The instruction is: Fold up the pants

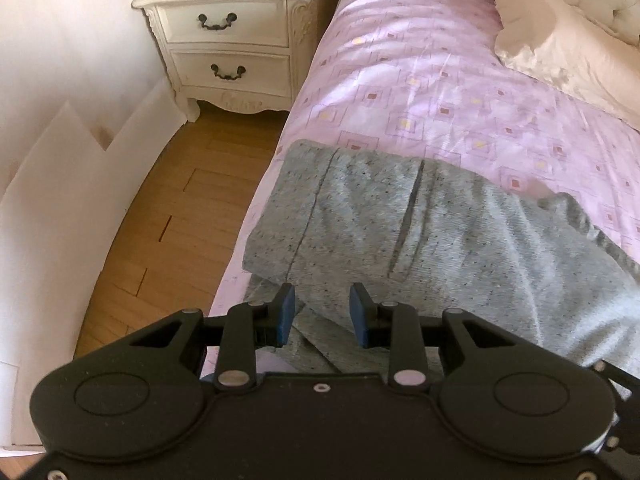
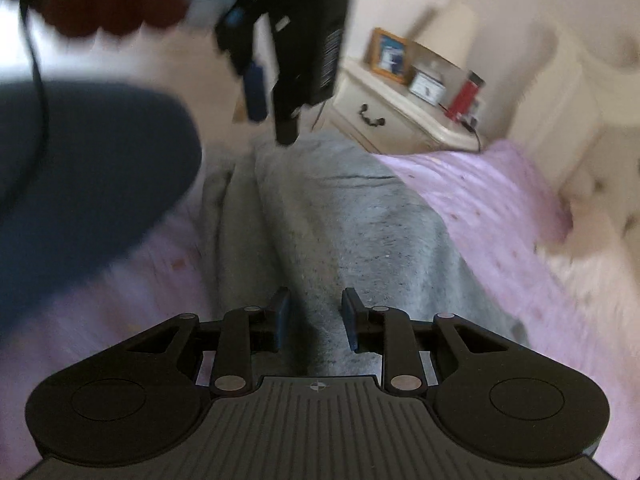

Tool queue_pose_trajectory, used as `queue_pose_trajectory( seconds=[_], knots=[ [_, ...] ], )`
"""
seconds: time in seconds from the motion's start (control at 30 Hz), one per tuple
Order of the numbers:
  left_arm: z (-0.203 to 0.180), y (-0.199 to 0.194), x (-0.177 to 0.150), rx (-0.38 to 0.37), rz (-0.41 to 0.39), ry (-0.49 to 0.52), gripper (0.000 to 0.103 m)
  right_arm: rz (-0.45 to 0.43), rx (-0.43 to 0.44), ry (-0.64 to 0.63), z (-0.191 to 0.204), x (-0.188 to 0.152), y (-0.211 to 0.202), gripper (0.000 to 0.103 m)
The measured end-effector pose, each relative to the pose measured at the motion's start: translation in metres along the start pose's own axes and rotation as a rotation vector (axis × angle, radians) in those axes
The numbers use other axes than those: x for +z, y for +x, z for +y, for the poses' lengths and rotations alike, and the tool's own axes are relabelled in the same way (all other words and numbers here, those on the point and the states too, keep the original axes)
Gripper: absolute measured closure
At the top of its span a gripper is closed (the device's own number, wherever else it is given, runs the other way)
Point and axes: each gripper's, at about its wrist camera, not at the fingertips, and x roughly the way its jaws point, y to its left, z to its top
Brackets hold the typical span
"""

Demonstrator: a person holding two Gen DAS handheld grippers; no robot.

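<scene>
Nearest in the left wrist view, the left gripper hangs over the near edge of the grey pants, its blue pads spread apart with nothing between them; in the right wrist view the right gripper hangs likewise over the same grey cloth, fingers parted and empty — that view is blurred, so whether the tips touch the fabric cannot be told. The pants lie folded across the pink patterned bedspread, close to the bed's edge, a seam and a pocket slit running along the top layer; a gathered waistband shows at the right. Beyond the bed's side — wooden floor; farther off stands a cream nightstand with two drawers; a pale pillow lies at the head.
</scene>
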Motion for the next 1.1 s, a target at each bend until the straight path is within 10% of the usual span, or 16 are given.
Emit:
queue_pose_trajectory(
  seconds=[0.07,0.23,0.4,0.7,1.1],
  knots=[
    [0.001,0.001,0.000,0.001,0.001,0.000,0.063,0.003,-0.006,-0.037,0.001,0.001,0.006,0.096],
    [0.003,-0.016,0.001,-0.016,-0.036,0.007,0.063,-0.040,0.098,0.291,-0.037,0.022,-0.026,0.096],
    [-0.008,-0.032,0.003,-0.037,-0.098,0.037,0.060,0.021,0.207,0.216,-0.009,0.011,-0.026,0.096],
    [-0.062,0.012,-0.016,-0.117,0.028,0.081,0.059,-0.025,0.149,0.313,-0.013,-0.021,-0.076,0.075],
    [-0.081,0.042,-0.036,-0.007,0.000,0.147,0.055,0.271,-0.032,0.162,-0.036,-0.091,-0.114,0.075]
  ],
)
